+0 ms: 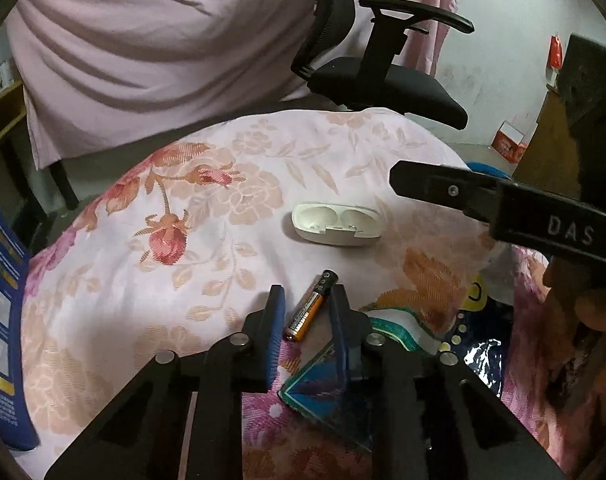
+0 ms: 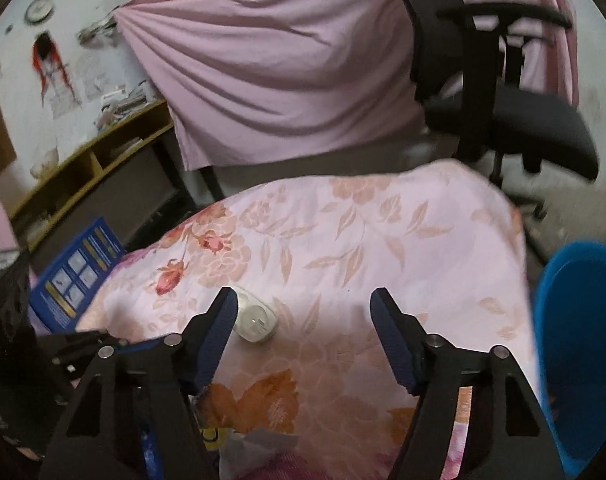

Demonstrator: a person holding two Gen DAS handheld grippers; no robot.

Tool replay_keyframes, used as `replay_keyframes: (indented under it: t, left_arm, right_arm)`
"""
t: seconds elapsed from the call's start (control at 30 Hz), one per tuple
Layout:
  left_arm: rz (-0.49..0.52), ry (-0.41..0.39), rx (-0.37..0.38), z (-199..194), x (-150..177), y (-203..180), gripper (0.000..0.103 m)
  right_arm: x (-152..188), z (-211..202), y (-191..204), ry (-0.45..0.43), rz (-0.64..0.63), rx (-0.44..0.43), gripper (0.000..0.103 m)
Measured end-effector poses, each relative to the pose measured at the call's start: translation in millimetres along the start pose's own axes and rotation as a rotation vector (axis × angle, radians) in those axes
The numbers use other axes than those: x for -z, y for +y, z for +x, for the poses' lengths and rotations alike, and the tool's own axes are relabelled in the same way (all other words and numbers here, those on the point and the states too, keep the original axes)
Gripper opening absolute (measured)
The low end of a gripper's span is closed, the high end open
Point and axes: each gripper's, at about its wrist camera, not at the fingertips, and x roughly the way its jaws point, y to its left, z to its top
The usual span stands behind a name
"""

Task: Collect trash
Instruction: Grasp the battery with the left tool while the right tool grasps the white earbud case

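Note:
An orange and black battery (image 1: 312,306) lies on the floral cloth (image 1: 231,216) between the fingers of my left gripper (image 1: 306,300), which is open around it, not touching. A white earbud case (image 1: 337,224) lies further out; it also shows in the right wrist view (image 2: 257,317), just past the left fingertip. My right gripper (image 2: 303,300) is open and empty above the cloth; one of its fingers (image 1: 443,188) reaches in from the right in the left wrist view. A crumpled shiny wrapper (image 1: 475,320) and a teal-edged packet (image 1: 327,384) lie close by.
A blue bin (image 2: 579,344) stands at the table's right. A blue leaflet (image 2: 79,268) lies at the left edge. A black office chair (image 1: 383,76) stands behind the table, with a pink curtain (image 2: 271,72) and a wooden shelf (image 2: 87,172) beyond.

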Motion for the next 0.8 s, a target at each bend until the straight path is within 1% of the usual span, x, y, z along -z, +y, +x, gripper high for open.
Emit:
replay_keyframes:
  t: [0.03, 0.07, 0.13, 0.33, 0.4, 0.5, 0.63, 0.7, 0.73, 0.8]
  left_arm:
    - [-0.011, 0.000, -0.001, -0.3, 0.4, 2.4, 0.009]
    - [-0.024, 0.001, -0.002, -1.9, 0.2, 4.6, 0.007]
    - [-0.058, 0.000, 0.008, -2.7, 0.0, 10.7, 0.007]
    - [-0.182, -0.020, -0.074, -11.1, 0.3, 30.8, 0.007]
    - [-0.229, -0.031, -0.103, -14.6, 2.4, 38.1, 0.007]
    - [-0.282, -0.049, -0.119, -20.9, 6.5, 48.0, 0.007]
    - [-0.324, -0.056, -0.109, -22.8, 7.2, 55.2, 0.007]
    - [-0.326, -0.059, -0.108, -24.6, 8.1, 54.4, 0.007]
    - [-0.327, -0.060, -0.106, -24.4, 8.7, 56.0, 0.007]
    - [-0.336, -0.067, -0.097, -26.7, 10.5, 57.2, 0.007]
  right_arm:
    - [0.0, 3.4, -2.7, 0.013, 0.021, -0.019, 0.065]
    - [-0.2, 5.6, -3.2, 0.022, 0.032, -0.029, 0.064]
    - [-0.9, 10.2, -2.0, 0.040, 0.035, -0.048, 0.062]
    - [-3.1, 25.2, 14.6, 0.096, -0.020, -0.073, 0.060]
    - [-3.4, 35.1, 21.2, 0.132, -0.043, -0.078, 0.059]
    - [-2.4, 45.3, 31.0, 0.176, -0.093, -0.059, 0.058]
    - [0.9, 47.7, 40.3, 0.190, -0.144, -0.032, 0.057]
    - [1.9, 48.2, 41.4, 0.193, -0.156, -0.016, 0.044]
    - [2.7, 48.3, 41.8, 0.195, -0.160, -0.008, 0.042]
    - [4.2, 47.6, 42.4, 0.196, -0.166, 0.000, 0.031]
